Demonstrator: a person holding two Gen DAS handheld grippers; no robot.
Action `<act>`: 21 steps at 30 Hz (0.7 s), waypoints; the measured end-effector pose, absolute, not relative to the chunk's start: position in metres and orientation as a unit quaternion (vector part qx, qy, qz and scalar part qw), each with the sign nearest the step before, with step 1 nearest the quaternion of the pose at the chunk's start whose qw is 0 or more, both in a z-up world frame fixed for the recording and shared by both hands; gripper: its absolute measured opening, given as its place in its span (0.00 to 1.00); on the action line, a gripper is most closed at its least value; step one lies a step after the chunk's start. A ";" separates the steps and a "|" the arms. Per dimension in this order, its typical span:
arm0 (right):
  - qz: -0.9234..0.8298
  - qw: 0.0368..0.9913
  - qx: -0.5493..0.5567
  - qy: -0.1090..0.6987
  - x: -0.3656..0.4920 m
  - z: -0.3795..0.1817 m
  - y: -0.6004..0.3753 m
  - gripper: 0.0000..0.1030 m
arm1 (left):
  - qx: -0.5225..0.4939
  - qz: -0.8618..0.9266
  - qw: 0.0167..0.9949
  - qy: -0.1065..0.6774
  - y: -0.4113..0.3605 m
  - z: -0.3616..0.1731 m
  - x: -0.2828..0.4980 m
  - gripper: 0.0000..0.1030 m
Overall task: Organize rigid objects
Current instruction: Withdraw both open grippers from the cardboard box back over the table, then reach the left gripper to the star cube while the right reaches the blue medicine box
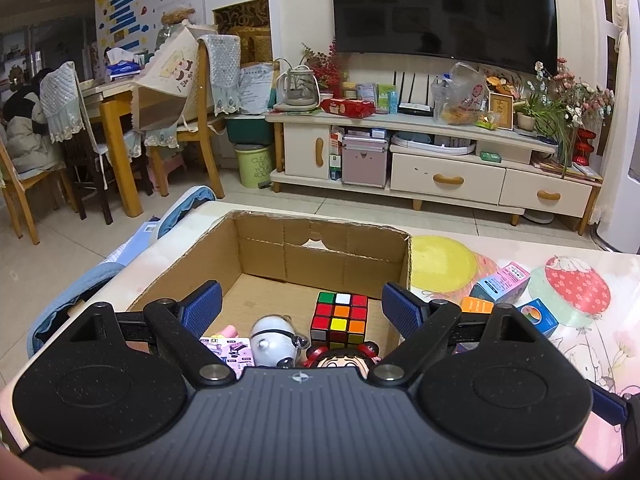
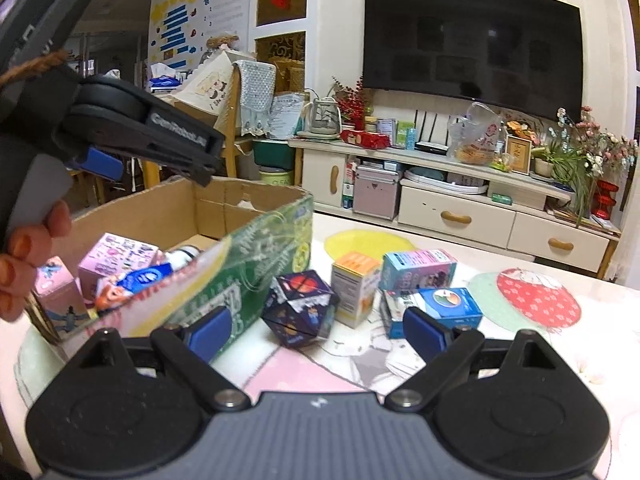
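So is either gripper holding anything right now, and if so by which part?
Nothing is held. The left gripper hangs open over the cardboard box, and the right gripper is open above the table, its pads clear of the dark cube.

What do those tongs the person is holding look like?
Both tongs, left and right, have matte black speckled arms with silver pivot screws, round black discs, a ribbed grey body and textured blue pads. White lettering marks the left one's side.

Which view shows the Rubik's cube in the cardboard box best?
The left wrist view: the Rubik's cube sits unobstructed on the floor of the cardboard box, with its top and front faces visible. In the right wrist view the box wall hides it entirely.
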State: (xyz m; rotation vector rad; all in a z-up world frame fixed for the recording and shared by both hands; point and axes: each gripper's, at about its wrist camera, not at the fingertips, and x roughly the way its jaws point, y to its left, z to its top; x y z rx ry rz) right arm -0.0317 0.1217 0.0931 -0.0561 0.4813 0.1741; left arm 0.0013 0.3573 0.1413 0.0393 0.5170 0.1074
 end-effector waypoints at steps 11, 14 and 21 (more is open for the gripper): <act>0.059 0.964 -0.013 0.258 -0.021 0.067 0.096 0.90 | -0.007 0.078 0.966 0.245 0.359 0.143 0.005 1.00; 0.056 0.965 -0.014 0.257 -0.016 0.063 0.091 0.90 | -0.018 0.075 0.966 0.248 0.357 0.143 0.006 1.00; 0.031 0.964 -0.013 0.264 0.006 0.053 0.069 0.90 | -0.013 0.058 0.968 0.245 0.347 0.142 -0.003 1.00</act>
